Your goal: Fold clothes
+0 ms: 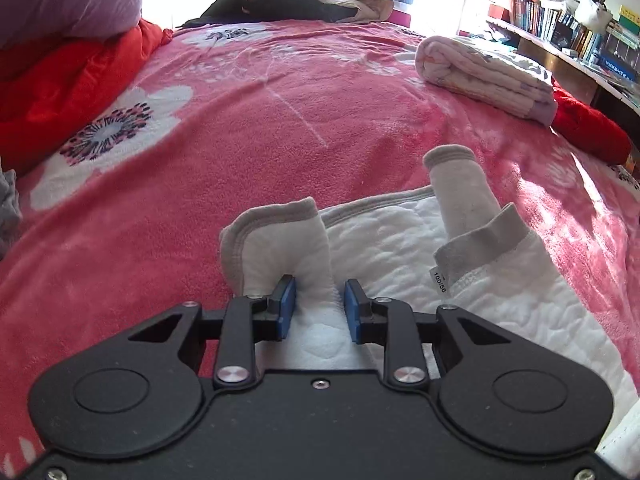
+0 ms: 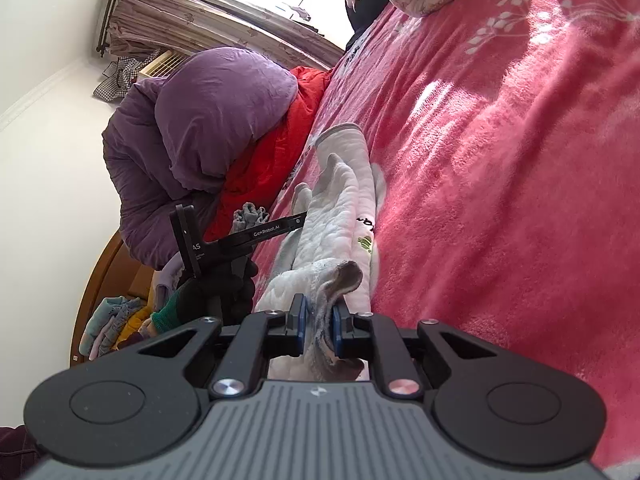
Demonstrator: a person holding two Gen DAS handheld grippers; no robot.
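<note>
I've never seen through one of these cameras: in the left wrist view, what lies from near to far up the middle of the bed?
Left gripper shut on the white garment → pink flowered blanket → dark and beige clothes pile.

The left wrist view was taken from just behind the left tongs [image 1: 319, 312], pitched steeply down over the white garment [image 1: 420, 240] at close range, and faced along the pink bed [image 1: 248, 128] toward a bright window and a bookshelf [image 1: 568, 28] far off at the right. The right wrist view was set just behind the right tongs [image 2: 319, 328], held low and rolled sideways, so that the bed was seen as a slope at the right. The garment and bed were shared by both views, and the left tongs were seen beside the garment in the right view.
</note>
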